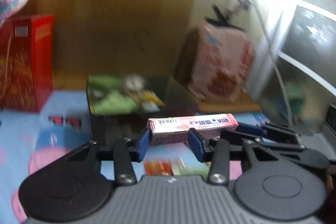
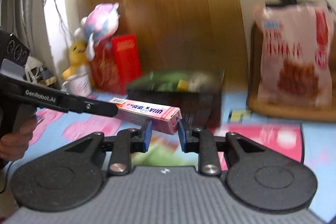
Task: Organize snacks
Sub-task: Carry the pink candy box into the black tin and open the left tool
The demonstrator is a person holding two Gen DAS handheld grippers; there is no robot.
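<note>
Risk number one is that the pink candy box (image 2: 148,114) slips or twists, because I hold it with two tongs at once and both pictures are blurred. My left gripper (image 1: 169,140) is clamped on one end of it, seen in the lower middle of the left wrist view, with the blue pads (image 1: 145,143) pressing its sides. My right gripper (image 2: 164,133) is closed on the other end, in the lower middle of the right wrist view. If my two hands do not go the same way, the thin carton can bend, or one end can jump out of the pads. I judge also that the box is held only near its ends, so a small turn of one wrist gives a strong twist.

Another danger is the dark open box (image 2: 178,93) just behind, in the middle of the frame, which has green packets inside. The long carton could knock its rim if I bring it too low.

The candy box itself is long and narrow, pink with white, with a barcode near one end and blue letters on the side. It hangs in the air above the blue and pink mat (image 2: 315,140), well apart from the tall pink snack bag (image 2: 294,56) at the right.
</note>
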